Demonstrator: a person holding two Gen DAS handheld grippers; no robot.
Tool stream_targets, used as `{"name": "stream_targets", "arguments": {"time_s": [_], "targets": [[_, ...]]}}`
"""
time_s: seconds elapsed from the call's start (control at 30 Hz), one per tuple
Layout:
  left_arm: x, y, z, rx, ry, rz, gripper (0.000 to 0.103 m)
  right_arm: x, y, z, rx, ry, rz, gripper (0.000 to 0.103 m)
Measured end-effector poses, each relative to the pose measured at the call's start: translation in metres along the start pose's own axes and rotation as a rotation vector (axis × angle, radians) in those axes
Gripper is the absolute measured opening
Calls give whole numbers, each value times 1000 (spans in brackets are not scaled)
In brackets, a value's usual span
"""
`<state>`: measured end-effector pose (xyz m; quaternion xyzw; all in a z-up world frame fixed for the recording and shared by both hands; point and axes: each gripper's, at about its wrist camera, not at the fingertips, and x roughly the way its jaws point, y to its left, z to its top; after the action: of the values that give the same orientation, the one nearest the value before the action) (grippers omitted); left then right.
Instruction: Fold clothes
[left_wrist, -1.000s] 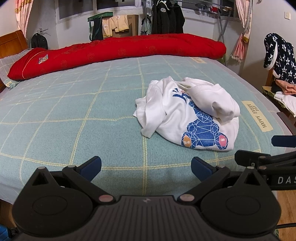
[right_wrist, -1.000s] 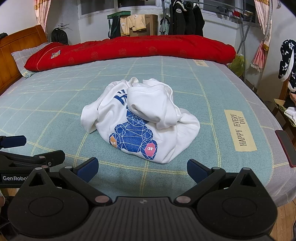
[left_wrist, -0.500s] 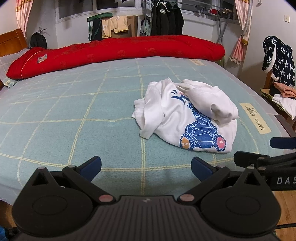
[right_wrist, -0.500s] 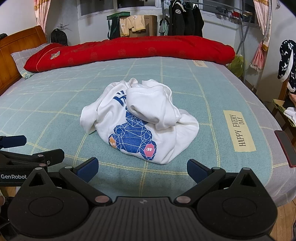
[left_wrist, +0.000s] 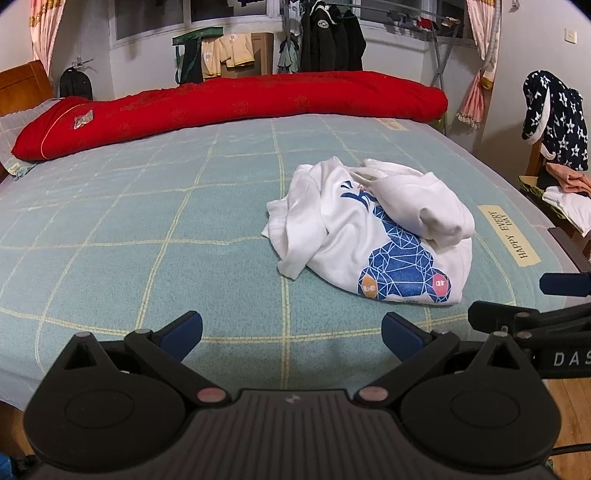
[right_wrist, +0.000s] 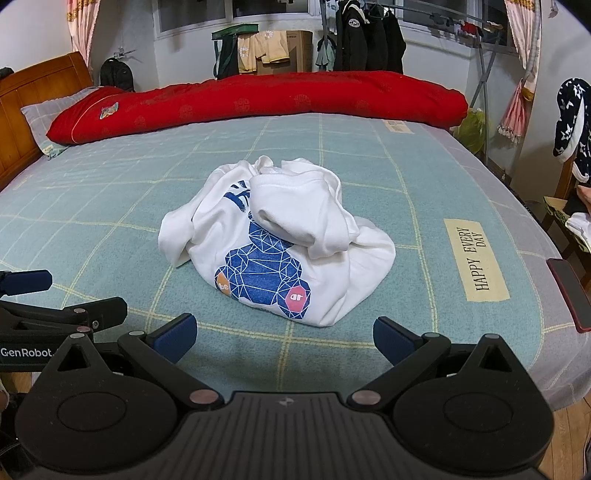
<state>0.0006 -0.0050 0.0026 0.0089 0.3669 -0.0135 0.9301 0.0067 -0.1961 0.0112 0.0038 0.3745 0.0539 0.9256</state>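
Note:
A crumpled white sweatshirt (left_wrist: 373, 229) (right_wrist: 280, 236) with a blue geometric print lies bunched on the teal checked bed (left_wrist: 147, 206) (right_wrist: 92, 206). My left gripper (left_wrist: 291, 334) hovers open over the near bed edge, left of and short of the sweatshirt. Open too, my right gripper (right_wrist: 282, 338) sits just in front of the sweatshirt's near hem. Nothing is between either pair of fingers. The right gripper's arm shows at the right edge of the left wrist view, and the left one's at the left edge of the right wrist view.
A rolled red quilt (left_wrist: 229, 107) (right_wrist: 258, 99) lies along the bed's far side, with a pillow and wooden headboard (right_wrist: 22, 110) at the left. A chair with clothes (left_wrist: 557, 147) stands right of the bed. A phone (right_wrist: 570, 291) rests on the bed's right edge.
Both grippers have crept slightly forward toward the sweatshirt. They stay open, and the sweatshirt has not moved.

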Motion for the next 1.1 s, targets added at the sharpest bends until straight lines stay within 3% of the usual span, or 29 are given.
{"name": "stream_targets", "arguments": {"time_s": [0.5, 0.87, 1.1], "targets": [[19, 6, 15, 8, -2, 15, 102, 14, -13, 2, 26, 23, -16, 103], [60, 7, 24, 1, 70, 20, 102, 52, -27, 3, 62, 94, 8, 103], [88, 6, 43, 13, 104, 22, 102, 75, -40, 16, 93, 95, 31, 103]]}}
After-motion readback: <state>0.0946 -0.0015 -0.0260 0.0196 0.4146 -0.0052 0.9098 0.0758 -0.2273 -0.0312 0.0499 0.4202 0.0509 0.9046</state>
